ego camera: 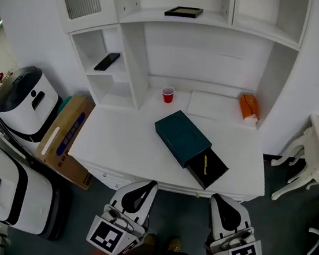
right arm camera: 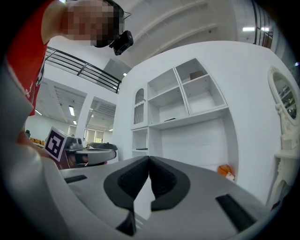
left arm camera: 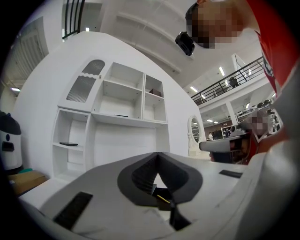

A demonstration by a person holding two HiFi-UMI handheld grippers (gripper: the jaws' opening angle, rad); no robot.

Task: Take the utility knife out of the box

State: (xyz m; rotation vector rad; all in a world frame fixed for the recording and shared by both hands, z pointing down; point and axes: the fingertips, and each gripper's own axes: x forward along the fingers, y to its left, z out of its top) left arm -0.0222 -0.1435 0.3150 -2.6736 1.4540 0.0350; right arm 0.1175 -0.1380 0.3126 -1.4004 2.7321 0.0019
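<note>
Find the knife (ego camera: 205,164), a thin yellow bar, lying slantwise in the tray (ego camera: 217,168) slid out of the dark box (ego camera: 182,134), right of centre on the desk (ego camera: 117,142) and close to its near edge. Note the left gripper (ego camera: 151,182) at bottom centre-left and the right gripper (ego camera: 215,197) at bottom centre-right, both short of that edge and well apart from the box. Read both as pinched closed on nothing: tips meeting above a small triangular gap in each gripper view, with the knife (left arm camera: 163,198) glimpsed far off through the left one. Judging the step as the approach, open the right gripper first, being nearer the tray, then come in above it with the jaws set across the knife's narrow width, not along its length. Go down between the tray walls without knocking them, close on the middle of the bar, and lift straight up before drawing away. Steady the box with the left gripper if it seems likely to slide. Expect trouble pinching so thin a thing off the tray floor, so keep the tips low. For writing, report nothing legible: no print made out on box or knife, only black-and-white square markers (ego camera: 106,236) on the 2 gripper cubes, and a blue label on the carton (ego camera: 65,132) at left, too small to read.
</note>
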